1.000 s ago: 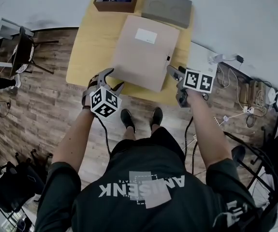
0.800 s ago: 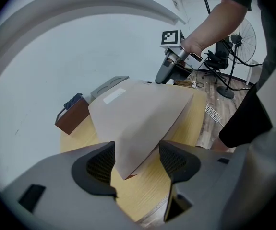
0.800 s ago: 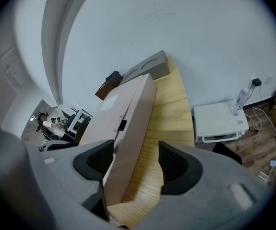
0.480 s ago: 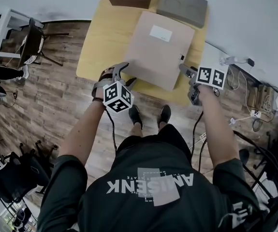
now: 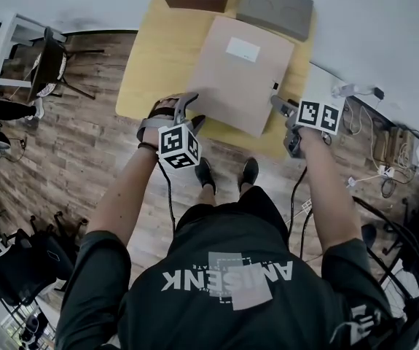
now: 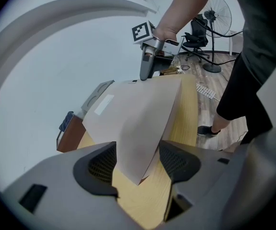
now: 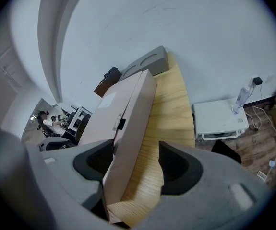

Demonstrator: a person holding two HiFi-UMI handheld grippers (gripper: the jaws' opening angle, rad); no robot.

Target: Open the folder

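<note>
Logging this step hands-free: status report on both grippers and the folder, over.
Left gripper open, astride near corner of folder. Right gripper open, straddling its side edge. Folder on table, looks closed. Brown box, grey pad at far end.

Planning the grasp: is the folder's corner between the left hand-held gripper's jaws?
Yes, the folder corner sits between the parted jaws of the left hand-held gripper.

Head camera overhead; all 3 see folder [image 5: 240,75].
</note>
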